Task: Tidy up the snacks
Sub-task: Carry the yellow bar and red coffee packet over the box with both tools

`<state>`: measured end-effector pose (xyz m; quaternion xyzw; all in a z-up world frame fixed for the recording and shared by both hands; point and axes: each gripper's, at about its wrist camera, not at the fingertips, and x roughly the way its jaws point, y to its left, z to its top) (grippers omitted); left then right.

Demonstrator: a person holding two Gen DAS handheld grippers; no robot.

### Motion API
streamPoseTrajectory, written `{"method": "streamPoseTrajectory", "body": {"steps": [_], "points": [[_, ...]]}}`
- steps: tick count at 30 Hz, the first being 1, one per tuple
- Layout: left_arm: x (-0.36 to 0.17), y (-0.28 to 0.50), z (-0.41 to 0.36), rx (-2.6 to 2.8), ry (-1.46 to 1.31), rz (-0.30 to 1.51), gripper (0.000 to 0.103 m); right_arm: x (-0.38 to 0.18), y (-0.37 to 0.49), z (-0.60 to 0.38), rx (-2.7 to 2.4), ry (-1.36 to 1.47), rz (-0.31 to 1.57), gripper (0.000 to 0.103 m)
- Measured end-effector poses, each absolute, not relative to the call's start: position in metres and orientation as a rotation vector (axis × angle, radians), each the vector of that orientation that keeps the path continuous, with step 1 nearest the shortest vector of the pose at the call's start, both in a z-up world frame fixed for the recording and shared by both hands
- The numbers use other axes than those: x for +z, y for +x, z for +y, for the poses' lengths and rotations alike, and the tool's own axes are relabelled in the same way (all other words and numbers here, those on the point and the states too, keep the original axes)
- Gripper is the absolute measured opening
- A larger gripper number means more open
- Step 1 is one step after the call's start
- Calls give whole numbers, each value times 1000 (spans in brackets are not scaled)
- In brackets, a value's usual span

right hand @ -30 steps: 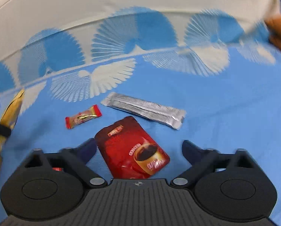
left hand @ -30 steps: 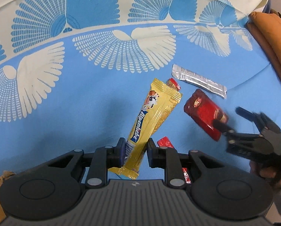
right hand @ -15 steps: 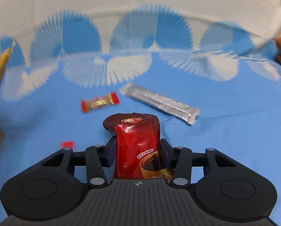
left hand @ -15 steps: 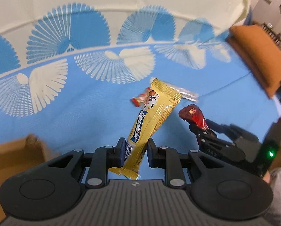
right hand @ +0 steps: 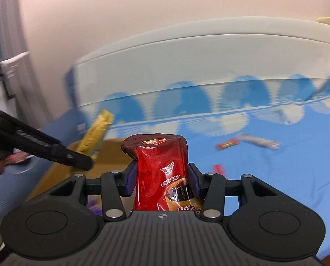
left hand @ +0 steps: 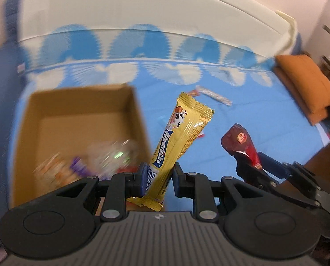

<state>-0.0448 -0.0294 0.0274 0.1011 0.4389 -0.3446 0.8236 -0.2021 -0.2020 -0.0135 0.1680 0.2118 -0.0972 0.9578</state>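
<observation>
Left gripper (left hand: 158,178): fingers closed on the yellow candy bar (left hand: 178,141), its lower end hidden behind the gripper body.
Right gripper (right hand: 161,180): fingers clamped on the red coffee sachet (right hand: 162,168); its bottom is cut off.
Cardboard box (left hand: 129,110): on the bed (left hand: 264,133), left edge; contents blurred, unidentifiable.
Loose on the bed: silver stick packet (right hand: 259,142), small red candy (right hand: 227,144), both smeared by motion.
</observation>
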Motion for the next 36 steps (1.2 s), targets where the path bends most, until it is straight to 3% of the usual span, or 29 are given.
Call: {"method": "streamPoseTrajectory", "body": {"steps": [11,36], "points": [[27,-120,103,-594,169,855,26,8,-230,-80,9,270,481,50],[32,-138,134,-589,101,805,26,24,-246,-34,20,127,489,50]]}}
